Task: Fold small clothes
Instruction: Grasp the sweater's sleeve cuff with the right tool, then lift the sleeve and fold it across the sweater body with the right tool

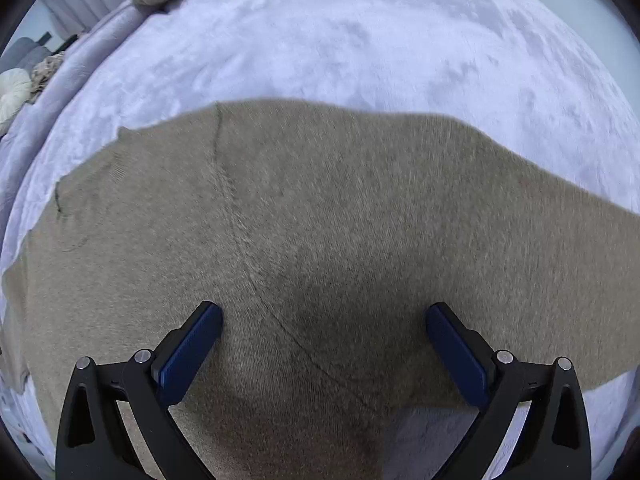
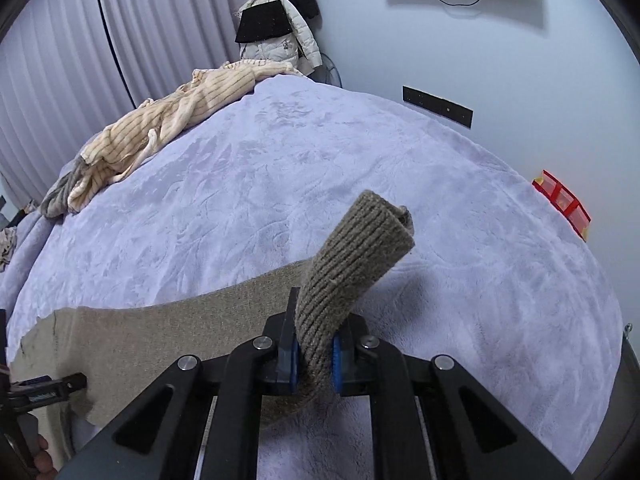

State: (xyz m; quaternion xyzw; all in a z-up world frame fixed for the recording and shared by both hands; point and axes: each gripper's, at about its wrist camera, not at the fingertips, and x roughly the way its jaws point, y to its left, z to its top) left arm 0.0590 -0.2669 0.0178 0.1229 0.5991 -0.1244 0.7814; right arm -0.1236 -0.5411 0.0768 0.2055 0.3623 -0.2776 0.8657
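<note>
A taupe knitted sweater (image 1: 320,232) is spread flat on the lavender plush bed cover (image 1: 320,40), its ribbed cuff (image 2: 356,248) clenched between the right gripper's (image 2: 314,356) fingers, while the left gripper's (image 1: 324,316) fingers are held released above the body.

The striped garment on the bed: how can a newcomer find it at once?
Look at the lavender bedspread and follow it to its far edge by the curtains. The striped garment lies crumpled there, cream with thin dark stripes, unlike the plain brown sweater spread flat nearer.
</note>
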